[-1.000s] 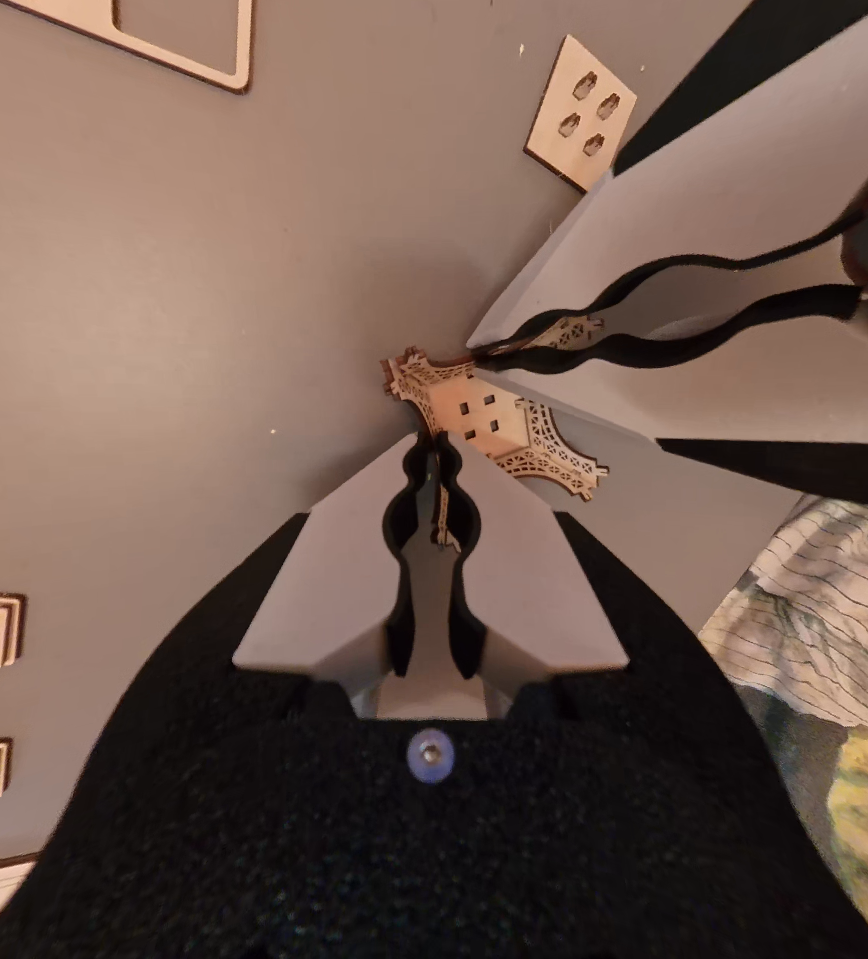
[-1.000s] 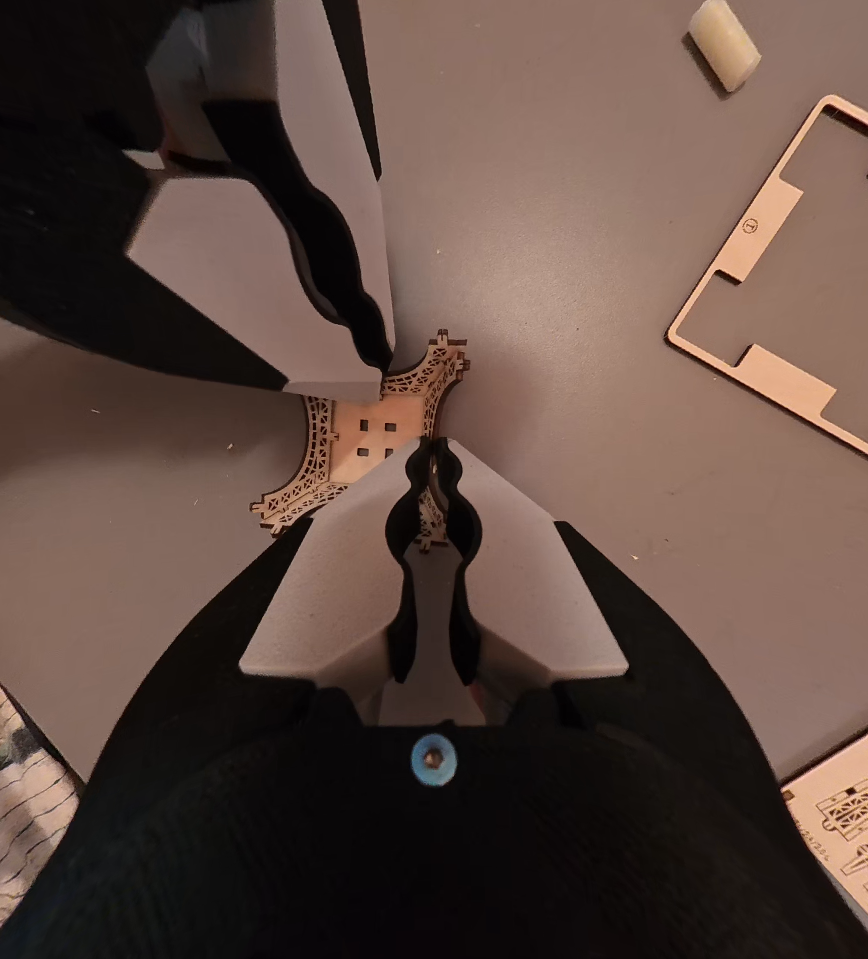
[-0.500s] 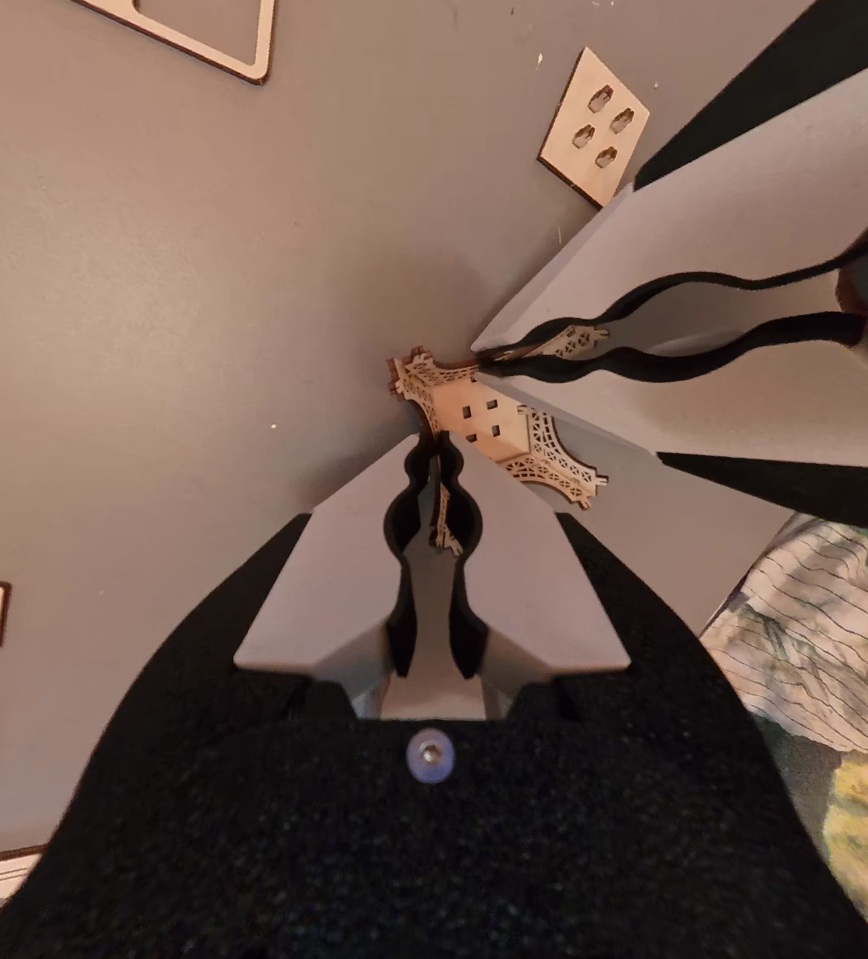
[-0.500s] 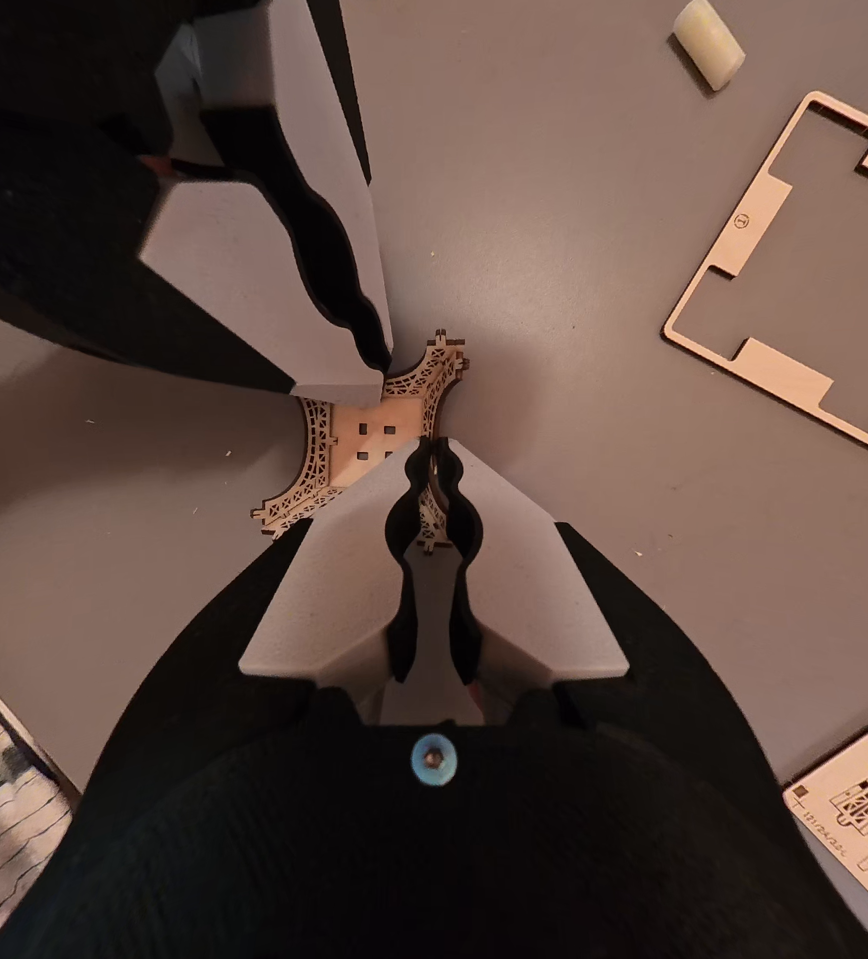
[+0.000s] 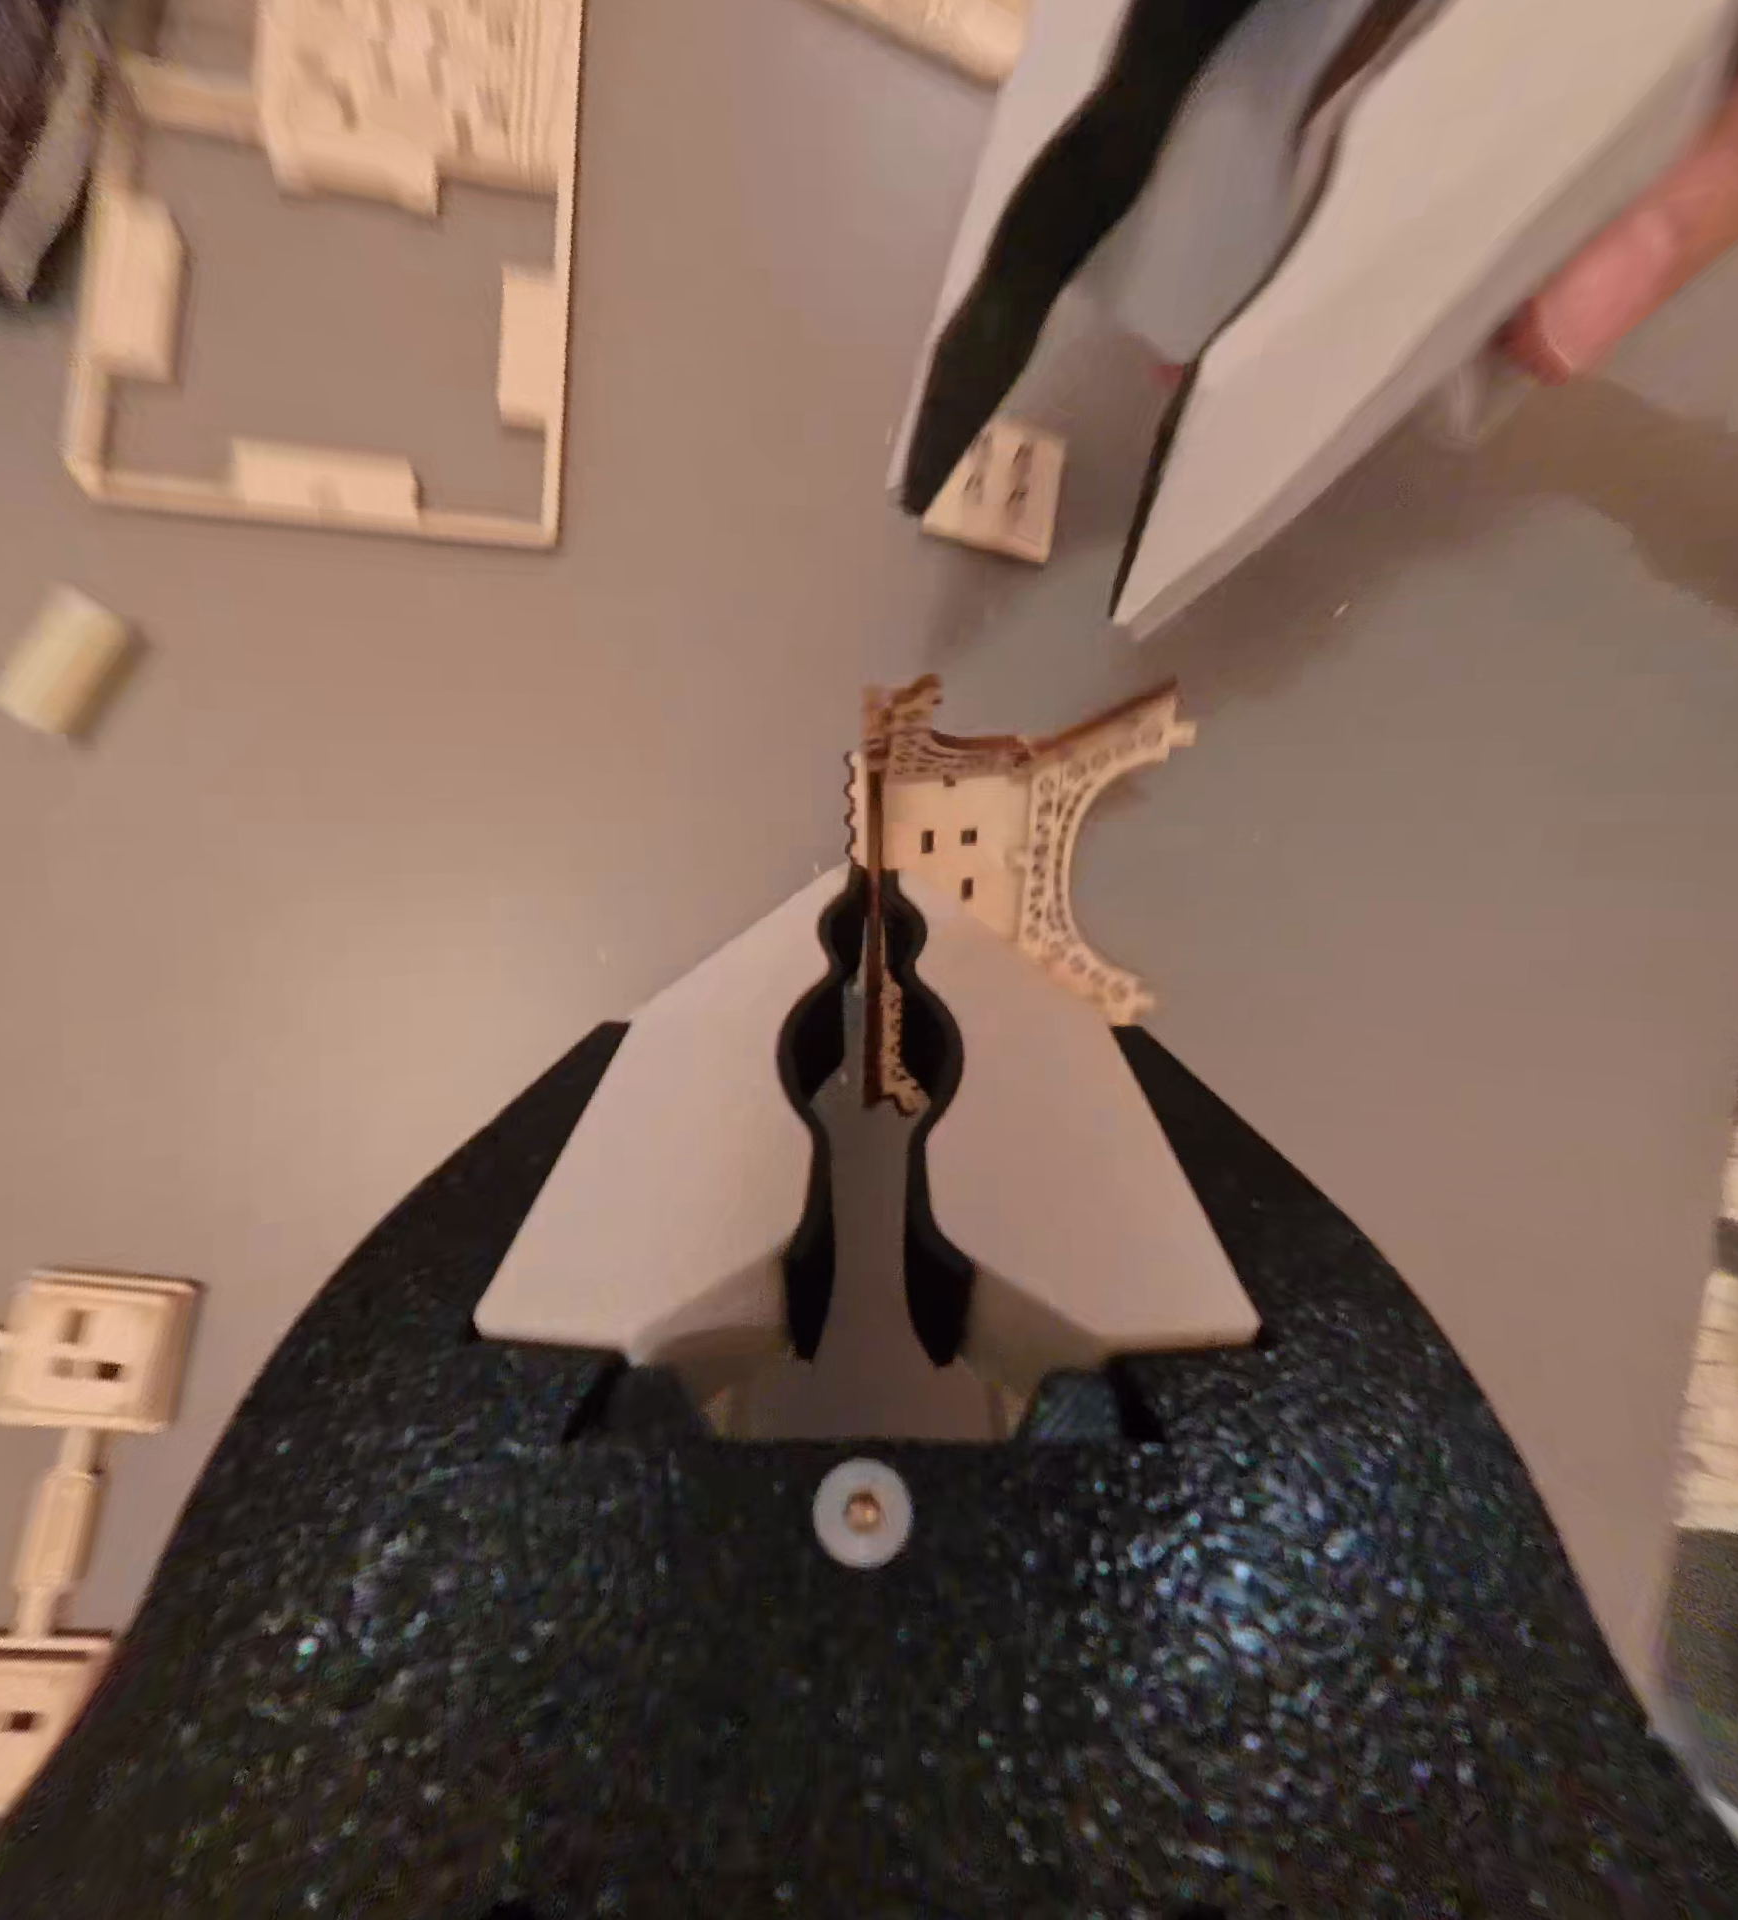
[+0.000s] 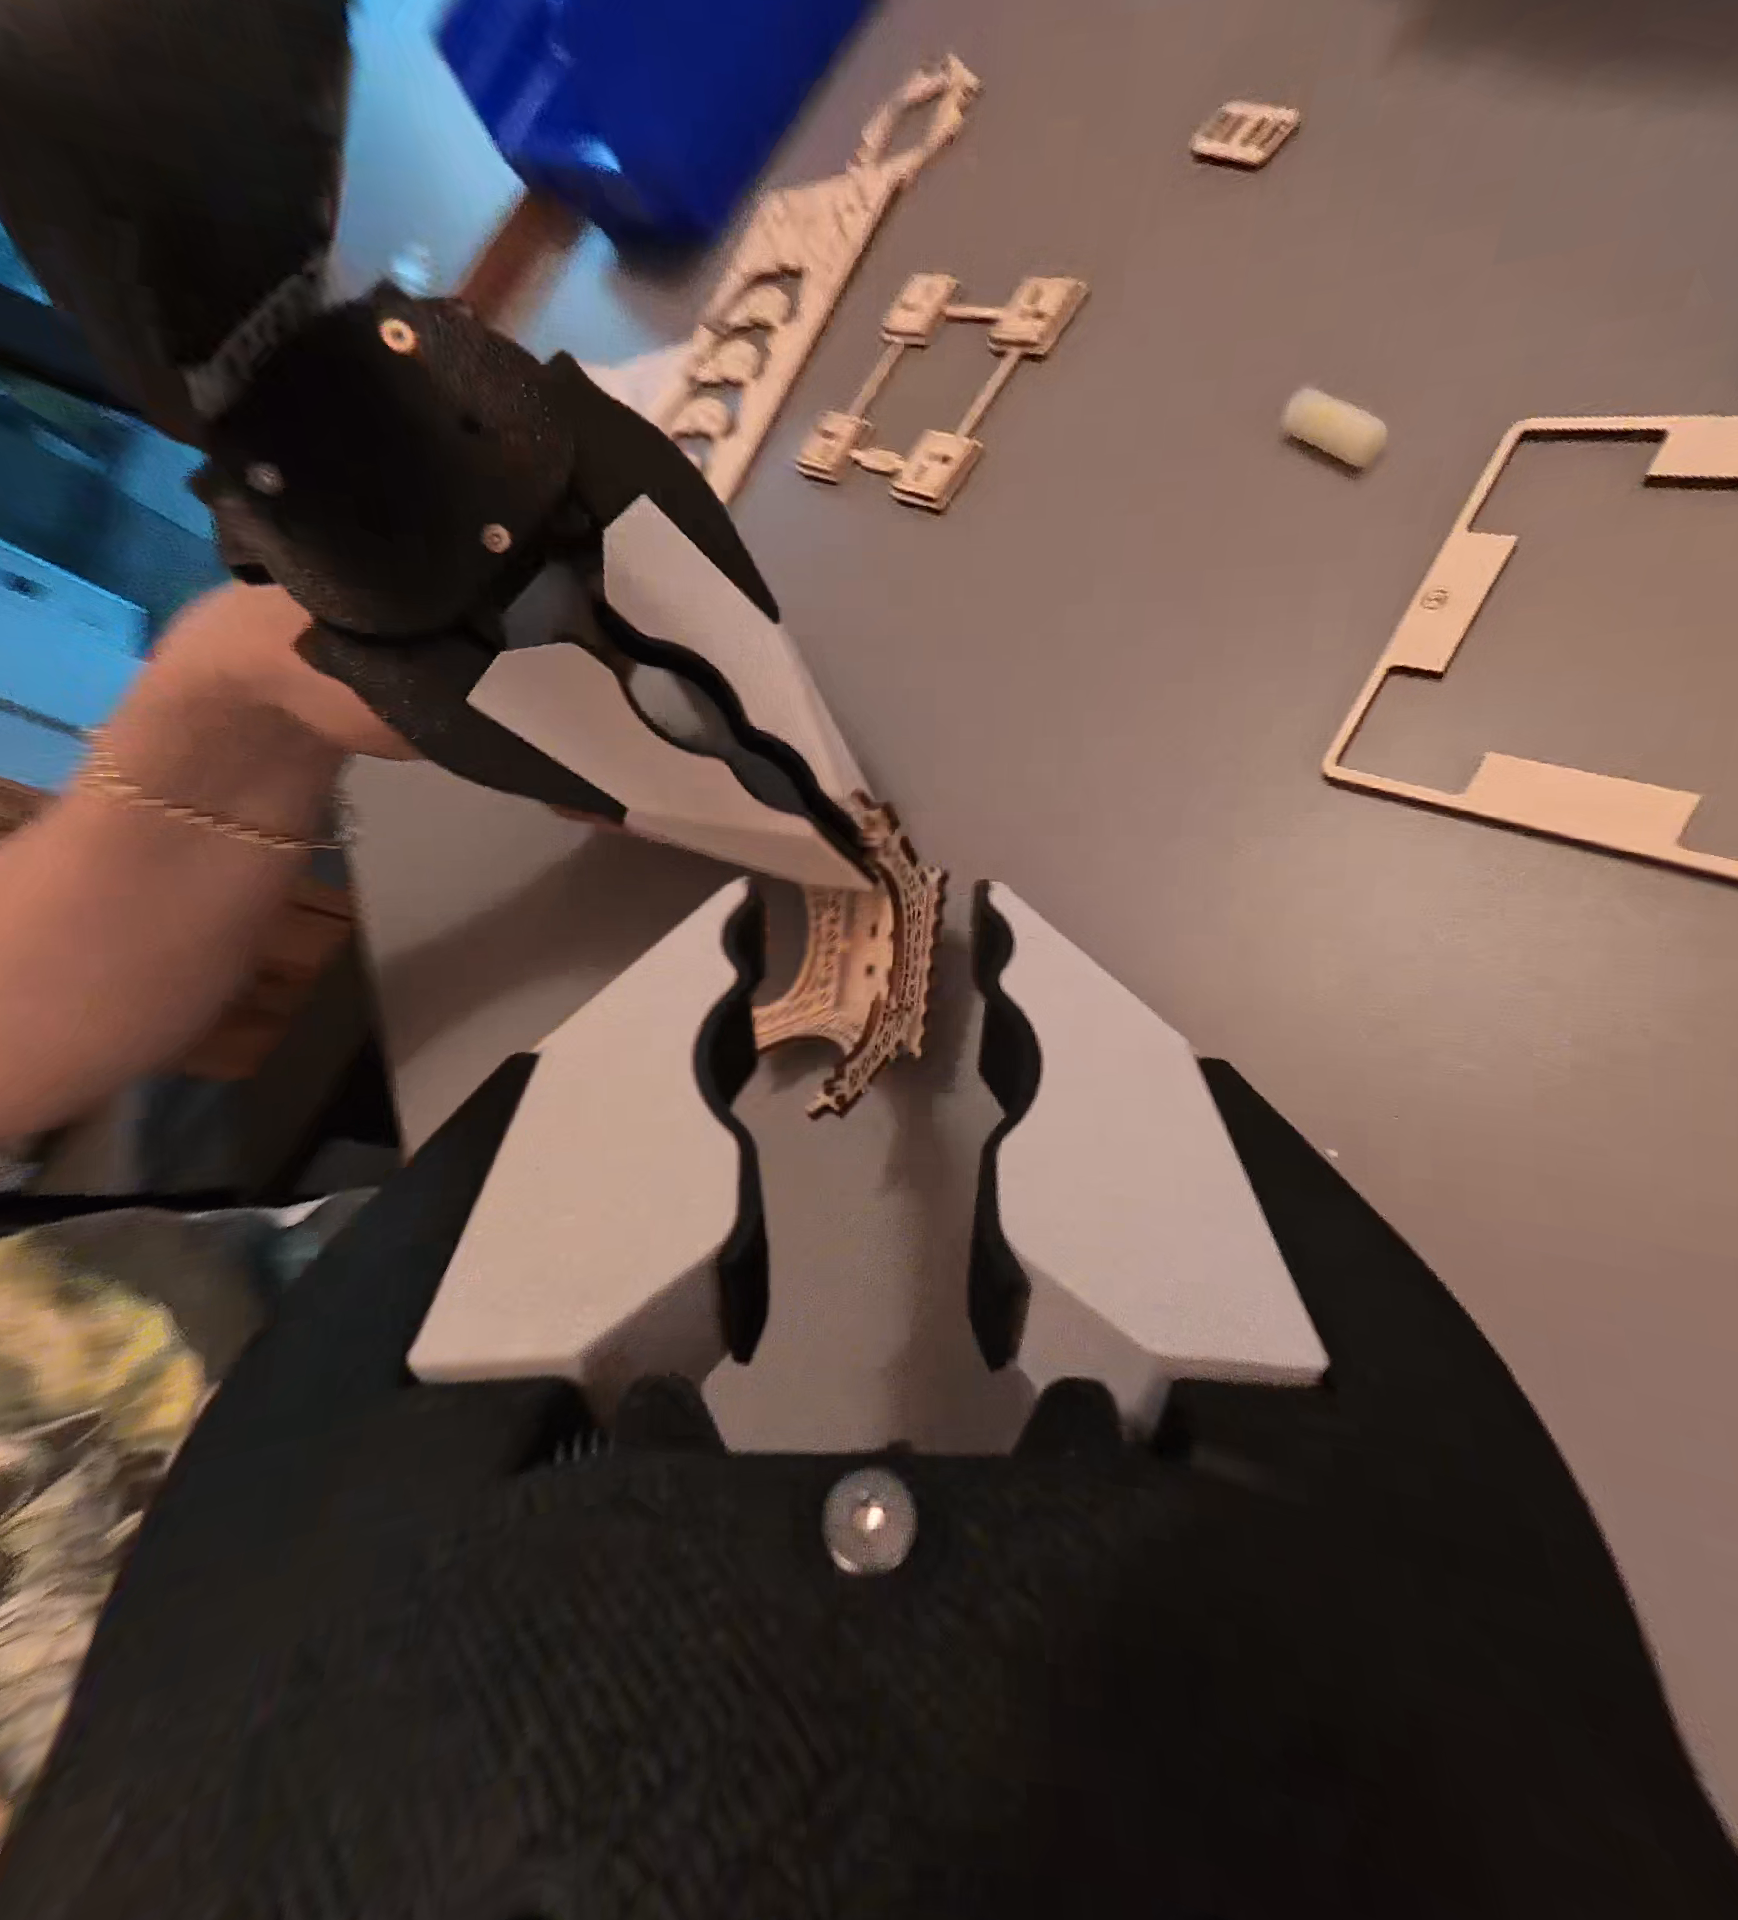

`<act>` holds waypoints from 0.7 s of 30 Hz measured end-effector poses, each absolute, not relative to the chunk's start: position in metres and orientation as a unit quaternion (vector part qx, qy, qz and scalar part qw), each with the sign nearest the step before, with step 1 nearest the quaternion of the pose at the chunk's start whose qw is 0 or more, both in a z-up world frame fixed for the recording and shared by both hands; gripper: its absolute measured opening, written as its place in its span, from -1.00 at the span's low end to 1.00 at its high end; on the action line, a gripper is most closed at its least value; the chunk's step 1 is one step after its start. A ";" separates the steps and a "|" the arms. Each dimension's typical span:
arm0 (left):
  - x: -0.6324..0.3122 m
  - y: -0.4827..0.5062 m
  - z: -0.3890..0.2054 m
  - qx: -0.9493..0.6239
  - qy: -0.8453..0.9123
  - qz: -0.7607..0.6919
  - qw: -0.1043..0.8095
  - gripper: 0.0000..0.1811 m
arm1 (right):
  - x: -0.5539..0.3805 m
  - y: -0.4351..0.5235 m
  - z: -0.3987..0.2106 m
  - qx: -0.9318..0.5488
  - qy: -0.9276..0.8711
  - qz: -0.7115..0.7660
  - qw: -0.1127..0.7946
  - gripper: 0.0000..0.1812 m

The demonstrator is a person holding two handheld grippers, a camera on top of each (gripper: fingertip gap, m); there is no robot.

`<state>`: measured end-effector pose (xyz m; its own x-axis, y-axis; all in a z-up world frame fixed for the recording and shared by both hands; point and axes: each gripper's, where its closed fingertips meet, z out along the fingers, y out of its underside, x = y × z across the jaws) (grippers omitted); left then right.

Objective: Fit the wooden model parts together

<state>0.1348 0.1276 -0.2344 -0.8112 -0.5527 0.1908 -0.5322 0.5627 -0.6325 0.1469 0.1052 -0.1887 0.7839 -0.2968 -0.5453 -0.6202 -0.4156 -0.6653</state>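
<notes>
Left gripper (image 5: 870, 883) pinching the lattice model (image 5: 979, 821), right one let go

Left wrist view: jaws clamped narrow on a thin edge-on panel, rest of the model poking out at 1 o'clock over the table (image 5: 429, 831); sheets at 11 o'clock are blurred. Right wrist view: right gripper (image 6: 860, 914) gapes wide, holding nothing; model sits between its tips at 12 o'clock, partly hidden by the left gripper's fingers (image 6: 699, 790).

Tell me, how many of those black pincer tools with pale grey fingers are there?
2. The left gripper is shut on the lattice-cut wooden tower piece; the right gripper is open, close to that piece. No others show.
</notes>
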 end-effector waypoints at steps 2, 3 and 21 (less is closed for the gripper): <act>0.136 0.128 -0.216 -0.228 0.886 -0.393 0.089 -1.00 | 0.144 0.098 -0.179 -0.810 0.262 0.197 0.486 -0.42; 0.136 0.128 -0.207 -0.180 0.886 -0.403 0.140 -1.00 | 0.142 0.097 -0.174 -0.804 0.250 0.201 0.501 -0.38; 0.078 0.117 -0.125 0.210 0.627 -0.218 0.718 -1.00 | 0.067 0.104 -0.135 -0.779 -0.137 -0.204 0.577 -0.30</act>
<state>0.0784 0.1174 -0.1252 0.1176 -0.0504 -0.9918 0.5761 0.8169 0.0268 0.0667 0.1037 -0.1346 0.8796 -0.0225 0.4751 0.4479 -0.2973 -0.8432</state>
